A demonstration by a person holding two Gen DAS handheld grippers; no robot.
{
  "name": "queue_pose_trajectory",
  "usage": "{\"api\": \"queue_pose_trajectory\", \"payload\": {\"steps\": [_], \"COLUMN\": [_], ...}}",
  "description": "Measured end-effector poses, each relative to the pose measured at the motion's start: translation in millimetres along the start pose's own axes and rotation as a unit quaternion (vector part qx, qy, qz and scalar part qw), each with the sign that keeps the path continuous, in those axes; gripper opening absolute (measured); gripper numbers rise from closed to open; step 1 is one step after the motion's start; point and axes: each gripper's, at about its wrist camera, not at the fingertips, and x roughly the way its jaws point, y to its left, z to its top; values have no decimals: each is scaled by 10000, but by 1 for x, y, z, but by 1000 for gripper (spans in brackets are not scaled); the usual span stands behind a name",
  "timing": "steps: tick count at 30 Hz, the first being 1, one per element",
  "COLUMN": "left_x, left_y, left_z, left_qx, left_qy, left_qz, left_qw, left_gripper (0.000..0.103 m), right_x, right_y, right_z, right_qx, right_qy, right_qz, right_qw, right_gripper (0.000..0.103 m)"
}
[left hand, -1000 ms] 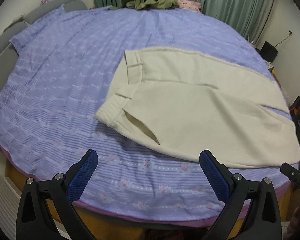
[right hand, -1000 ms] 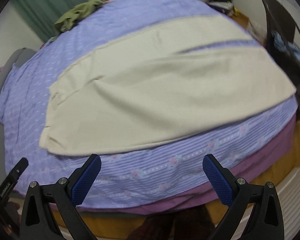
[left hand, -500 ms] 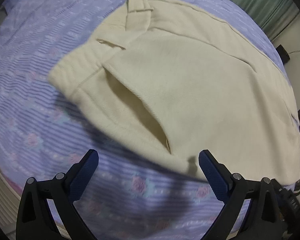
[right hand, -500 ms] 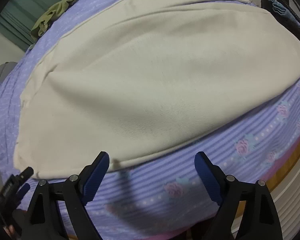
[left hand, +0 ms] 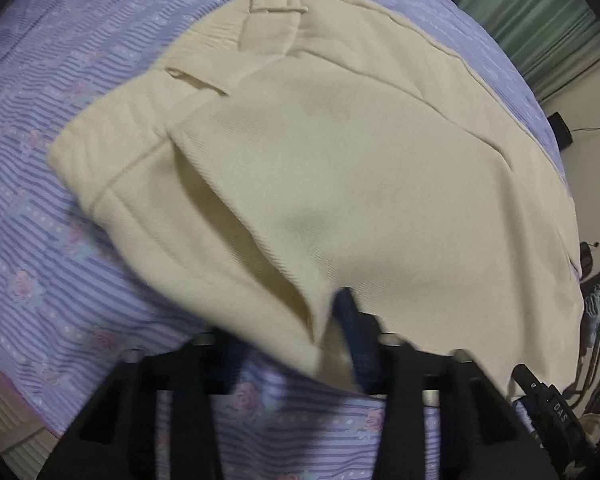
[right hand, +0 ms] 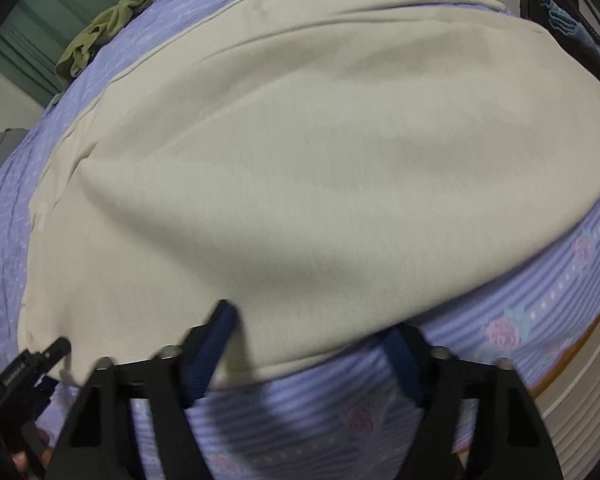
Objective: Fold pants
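Cream pants lie on the purple striped bedspread, folded lengthwise, waistband and open side pocket toward the left. My left gripper has its jaws drawn close around the near edge of the pants just below the pocket; the left pad is under the cloth, the right pad on top. In the right wrist view the pant legs fill the frame. My right gripper straddles the near edge, jaws partly closed, left pad on the cloth, right pad beyond the hem.
A green garment lies at the far end of the bed by green curtains. The bed's near edge and wooden frame run right below the grippers. The other gripper's tip shows at the lower left of the right wrist view.
Both grippers moved down and forward onto the near edge of the pants. Both jaws narrowed from wide open; the left one closed over the cloth edge.
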Motion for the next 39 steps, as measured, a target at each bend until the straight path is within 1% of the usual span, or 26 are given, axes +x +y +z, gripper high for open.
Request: {"api": "queue_pose_trajectory", "payload": {"steps": [1,2,3,5,8,12,15,18,21,23,25,26,29,31,33,34,36,37,39], "left_x": [-4,-8,-13,-26,-51,-84,-107,-127,-134,-134,-132,-130,-120,-107,-90,-77,-55,-41,-22], "left_y": [1,1,-1,-7,-18,-30,-43,-57,-69,-74,-80,-84,-93,-104,-114,-119,-125,-126,-128], "left_z": [1,1,0,0,-6,1,0,11,34,52,78,89,130,160,185,200,221,233,249], "left_qx": [-11,4,50,170,325,497,565,556,483,360,202,160,115,91,155,198,226,204,189], "left_qy": [-8,-31,-64,-182,-460,-792,-1007,-1236,-1462,-1579,-1722,-1801,-1995,-1978,-1936,-1883,-1696,-1598,-1492], "left_qz": [-10,-37,-42,20,107,140,110,65,20,-34,-103,-122,-66,-59,53,143,210,279,379], "left_qw": [10000,10000,10000,9997,9984,9955,9933,9907,9881,9868,9848,9834,9798,9802,9809,9818,9850,9865,9879], "left_gripper": [21,17,15,13,11,10,10,10,10,10,10,10,10,10,10,10,10,10,10], "right_x": [-1,-2,-5,-14,-44,-90,-122,-144,-151,-149,-147,-141,-129,-113,-98,-87,-62,-49,-26], "right_y": [2,5,7,7,17,23,20,21,31,39,47,57,73,89,100,106,121,129,139], "right_z": [4,8,10,17,31,42,47,59,87,112,131,147,177,204,224,235,259,269,282], "right_qx": [-37,-107,-155,-309,-455,-693,-757,-740,-790,-872,-927,-968,-1068,-1191,-1279,-1327,-1461,-1559,-1776], "right_qy": [2,31,50,69,-93,-330,-487,-712,-996,-1165,-1302,-1376,-1500,-1536,-1521,-1483,-1373,-1303,-1188], "right_qz": [-17,-10,-6,141,372,570,721,842,952,995,1027,1071,1122,1102,1091,1076,1058,980,923], "right_qw": [10000,9999,9999,9994,9982,9954,9933,9911,9873,9843,9818,9799,9765,9747,9740,9741,9740,9742,9725], "right_gripper": [49,42,33,22,20,18,17,16,16,16,16,16,16,16,16,16,16,16,16]}}
